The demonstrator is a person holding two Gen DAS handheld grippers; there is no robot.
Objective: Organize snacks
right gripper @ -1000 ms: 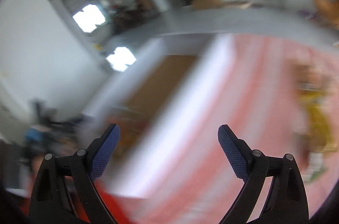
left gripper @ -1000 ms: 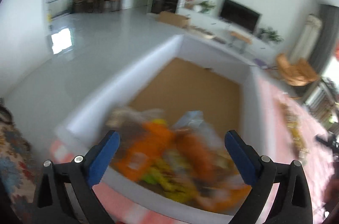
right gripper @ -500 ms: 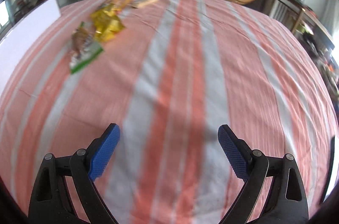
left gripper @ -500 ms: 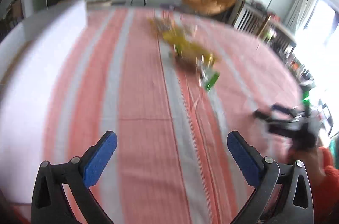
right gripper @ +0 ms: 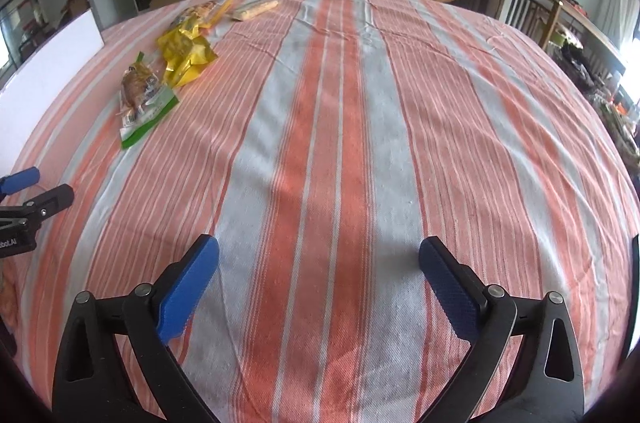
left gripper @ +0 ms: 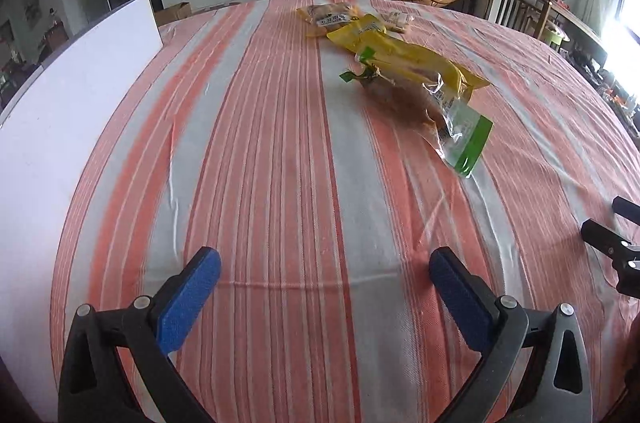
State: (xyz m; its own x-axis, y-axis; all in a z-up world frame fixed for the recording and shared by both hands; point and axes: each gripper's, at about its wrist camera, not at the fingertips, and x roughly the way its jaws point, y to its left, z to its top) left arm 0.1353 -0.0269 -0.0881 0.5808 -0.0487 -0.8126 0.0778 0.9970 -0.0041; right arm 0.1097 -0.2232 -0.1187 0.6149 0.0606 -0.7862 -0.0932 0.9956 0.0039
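Note:
Several snack packets lie in a line on the striped cloth. Nearest is a clear packet with green trim, then a yellow packet, then an orange-yellow packet and a pale bar packet at the far end. My left gripper is open and empty, well short of the packets. My right gripper is open and empty over bare cloth, to the right of the packets.
The white wall of a box stands along the table's left side. The orange and grey striped cloth covers the whole table. Wooden chairs stand at the far right edge.
Both views swung from the white box with snacks in it to face along the table. Both grippers stay open and empty and are now steady.

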